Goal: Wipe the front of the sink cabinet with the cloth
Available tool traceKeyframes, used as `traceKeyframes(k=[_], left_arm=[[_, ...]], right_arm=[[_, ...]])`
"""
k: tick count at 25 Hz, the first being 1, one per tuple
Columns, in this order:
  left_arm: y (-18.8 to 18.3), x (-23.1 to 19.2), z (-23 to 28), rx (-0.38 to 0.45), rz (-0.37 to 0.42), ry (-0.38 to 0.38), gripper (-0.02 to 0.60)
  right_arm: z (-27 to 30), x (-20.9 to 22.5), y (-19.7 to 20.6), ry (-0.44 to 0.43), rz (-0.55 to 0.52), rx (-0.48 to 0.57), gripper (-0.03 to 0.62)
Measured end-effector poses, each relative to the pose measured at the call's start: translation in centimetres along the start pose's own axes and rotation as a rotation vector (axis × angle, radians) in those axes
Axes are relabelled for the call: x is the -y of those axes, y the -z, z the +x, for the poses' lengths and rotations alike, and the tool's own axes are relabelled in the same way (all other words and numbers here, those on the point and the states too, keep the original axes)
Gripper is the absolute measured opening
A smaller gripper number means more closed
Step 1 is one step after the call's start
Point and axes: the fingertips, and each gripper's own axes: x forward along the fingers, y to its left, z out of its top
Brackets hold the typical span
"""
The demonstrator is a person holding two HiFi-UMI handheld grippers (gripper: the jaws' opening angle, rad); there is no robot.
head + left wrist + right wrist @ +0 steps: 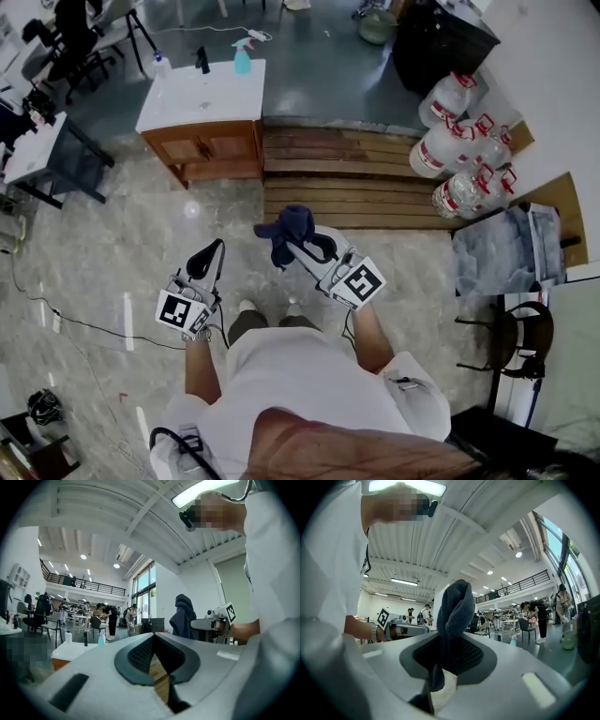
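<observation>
Floor [112, 234] lies open between the person and the cabinet [211, 145], which stands well ahead to the left, wooden front facing this way. Plank steps [356, 178] run just beside its right edge, and jugs [459, 150] crowd the far right. Right gripper [302, 246] is clamped on the cloth [289, 228]. Left gripper [212, 251] is closed and empty.

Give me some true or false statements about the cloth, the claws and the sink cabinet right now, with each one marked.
The right claw grips the dark blue cloth. True.
The left claw grips the cloth too. False: it is shut on nothing.
The cloth touches the sink cabinet. False: the cabinet stands well ahead, across the floor.
A spray bottle stands on the cabinet top. True.
</observation>
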Motion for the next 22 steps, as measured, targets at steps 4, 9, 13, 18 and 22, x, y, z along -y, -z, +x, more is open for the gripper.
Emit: traceKeyframes(k=[4, 9, 13, 18, 22], left_arm=[[0.3, -3.9, -0.7, 0.006, 0.008, -0.049, 0.0], [1.9, -11.9, -1.8, 0.012, 0.004, -0.076, 0.0], [3.1, -21.0, -2.0, 0.005, -0.026, -0.066, 0.0], [3.6, -34.4, -1.4, -0.014, -0.034, -0.02, 0.0], [6.0, -42.3, -1.2, -0.038, -0.045, 0.013, 0.0]], right_arm=[[3.3, 0.2, 0.9, -0.038, 0.014, 0.001, 0.093], [10.8, 0.9, 2.7, -0.057, 0.017, -0.004, 0.092], [19.7, 1.9, 4.2, -0.06, 0.022, -0.035, 0.094], [33.4, 4.7, 5.4, -0.038, 0.04, -0.072, 0.094], [41.3, 5.9, 8.0, -0.028, 0.068, -0.098, 0.094]])
